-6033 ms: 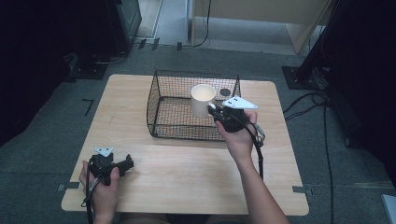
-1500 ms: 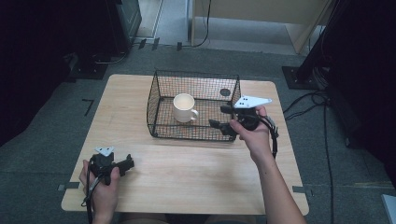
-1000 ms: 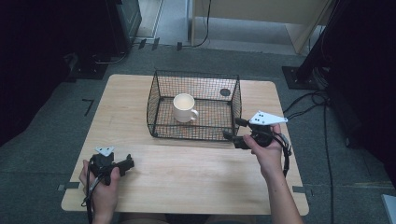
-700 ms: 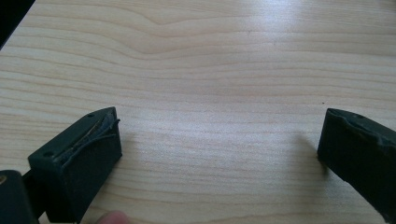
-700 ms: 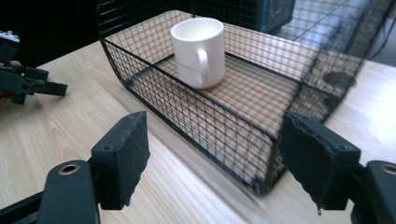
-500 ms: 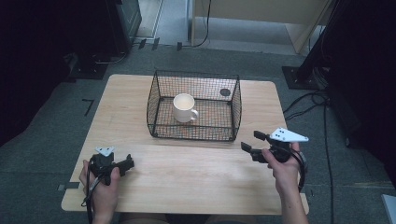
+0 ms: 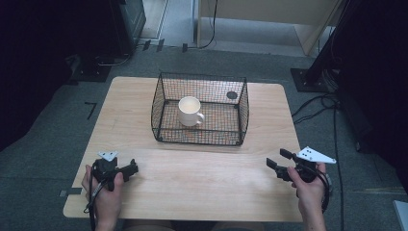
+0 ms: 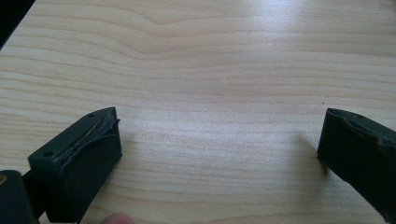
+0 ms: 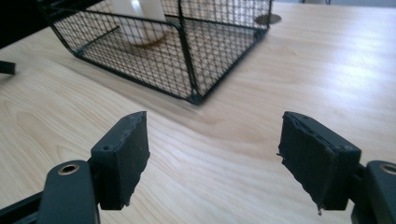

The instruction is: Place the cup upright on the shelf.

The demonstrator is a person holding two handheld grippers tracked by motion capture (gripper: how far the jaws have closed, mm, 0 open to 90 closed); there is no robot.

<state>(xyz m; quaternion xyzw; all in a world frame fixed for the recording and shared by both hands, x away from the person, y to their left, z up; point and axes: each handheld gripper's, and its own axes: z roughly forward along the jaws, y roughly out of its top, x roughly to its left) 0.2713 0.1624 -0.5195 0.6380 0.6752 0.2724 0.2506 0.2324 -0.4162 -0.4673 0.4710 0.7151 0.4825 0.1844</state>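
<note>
A white mug [image 7: 189,111] stands upright inside a black wire basket [image 7: 162,103] at the middle back of the wooden table [image 7: 202,178]. In the right gripper view the basket [image 9: 196,56] and the mug's base [image 9: 138,21] lie ahead. My right gripper [image 7: 277,163] rests low at the table's front right, open, with nothing between its jaws [image 9: 212,158]. Over the front left of the table my left gripper [image 7: 132,168] is held, open over bare wood [image 8: 219,140].
A dark round cable hole [image 7: 232,95] sits in the table behind the basket's right side. Cables [image 7: 332,125] trail on the floor to the right of the table. Dark equipment stands at the back left.
The right hand has pulled back from the basket toward the front right of the table and sunk lower. The mug stays in the basket. The left hand has not moved.
</note>
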